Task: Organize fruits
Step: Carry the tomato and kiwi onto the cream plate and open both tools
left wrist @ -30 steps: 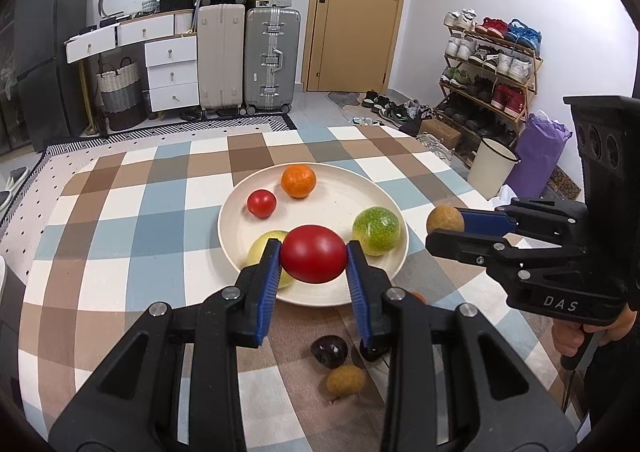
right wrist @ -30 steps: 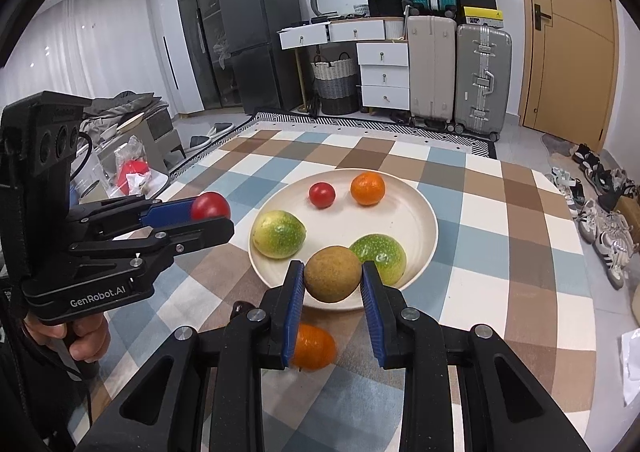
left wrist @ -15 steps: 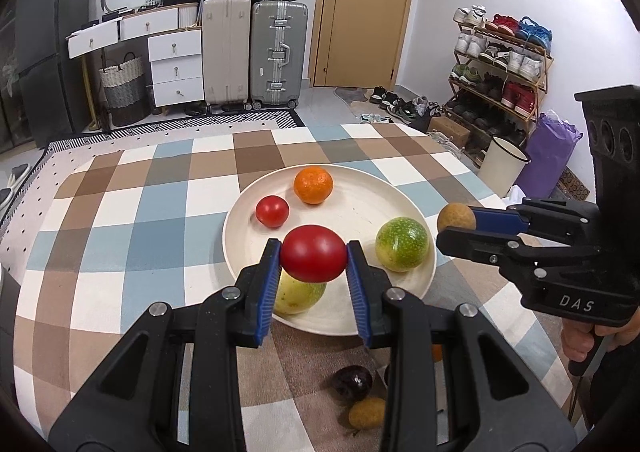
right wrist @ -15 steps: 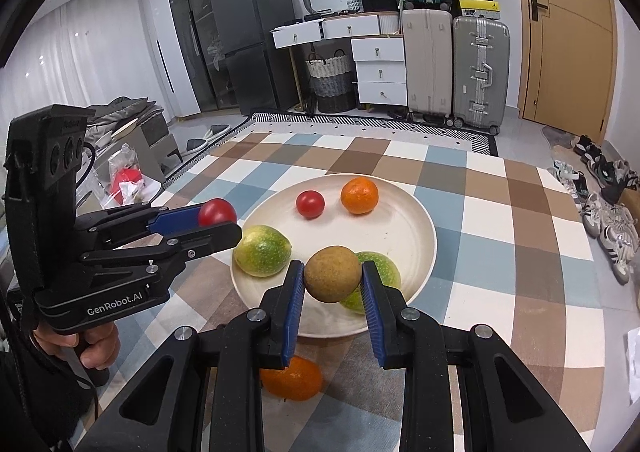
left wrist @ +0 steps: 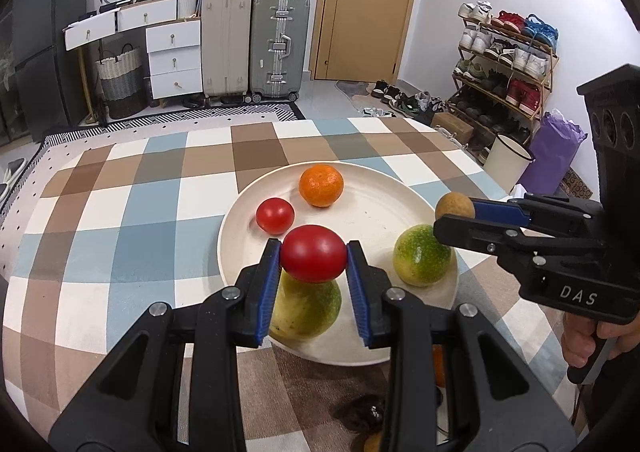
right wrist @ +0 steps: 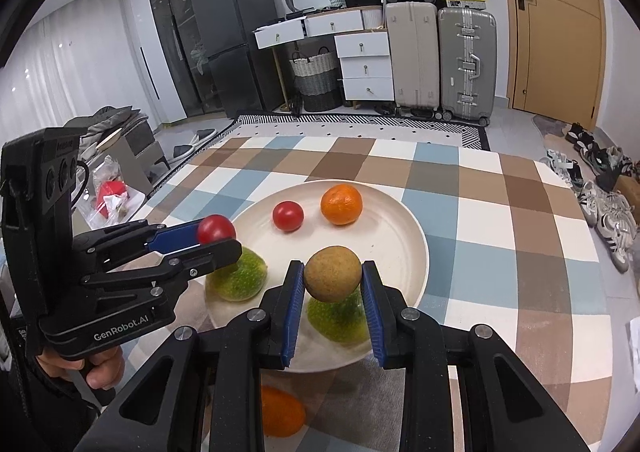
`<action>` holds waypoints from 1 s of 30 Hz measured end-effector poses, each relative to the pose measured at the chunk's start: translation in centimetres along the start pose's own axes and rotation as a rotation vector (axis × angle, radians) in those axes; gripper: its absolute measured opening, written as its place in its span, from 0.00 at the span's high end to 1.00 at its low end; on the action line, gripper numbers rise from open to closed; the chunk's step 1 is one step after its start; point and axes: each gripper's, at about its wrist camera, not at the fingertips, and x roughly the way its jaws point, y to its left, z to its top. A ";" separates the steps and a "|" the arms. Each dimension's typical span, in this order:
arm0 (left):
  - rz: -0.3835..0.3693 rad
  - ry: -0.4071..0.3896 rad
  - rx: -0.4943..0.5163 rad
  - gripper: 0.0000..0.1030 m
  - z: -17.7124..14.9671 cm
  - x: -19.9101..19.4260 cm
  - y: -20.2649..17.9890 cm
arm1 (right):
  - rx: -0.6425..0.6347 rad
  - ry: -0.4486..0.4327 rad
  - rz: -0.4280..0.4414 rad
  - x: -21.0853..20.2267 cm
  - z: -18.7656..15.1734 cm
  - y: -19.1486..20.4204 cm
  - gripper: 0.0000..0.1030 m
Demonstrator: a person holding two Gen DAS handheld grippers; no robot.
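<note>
**Both grippers hold fruit over the plate**

Left wrist view: the left gripper is clamped on a red tomato above the near part of the plate, a green fruit directly below.

Right wrist view: the right gripper pinches a brown fruit over another green fruit; an orange lies under its fingers, off the plate.

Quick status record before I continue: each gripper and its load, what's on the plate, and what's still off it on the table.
left gripper: shut on red tomato, held above the plate's near-left part
right gripper: shut on brown fruit, held above the plate's near edge
plate: small tomato, orange, two green-yellow fruits
off plate, on tablecloth: second orange, dark fruit
</note>
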 end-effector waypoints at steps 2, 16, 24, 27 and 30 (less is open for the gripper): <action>0.000 0.006 0.000 0.71 0.0 0.5 0.1 | 0.004 0.006 -0.002 0.5 0.2 -0.2 0.72; 0.005 0.038 0.014 0.71 0.7 3.8 -0.1 | 0.064 0.033 -0.028 3.7 0.9 -2.4 0.72; 0.011 0.051 -0.003 0.71 0.6 4.3 0.1 | 0.099 0.066 0.005 4.8 0.9 -2.7 0.72; 0.008 0.047 -0.012 0.70 0.8 4.0 0.4 | 0.073 0.057 0.009 4.7 0.6 -2.0 0.70; 0.015 0.035 -0.024 0.55 0.8 3.2 0.6 | 0.066 0.043 0.011 4.1 0.5 -1.7 0.58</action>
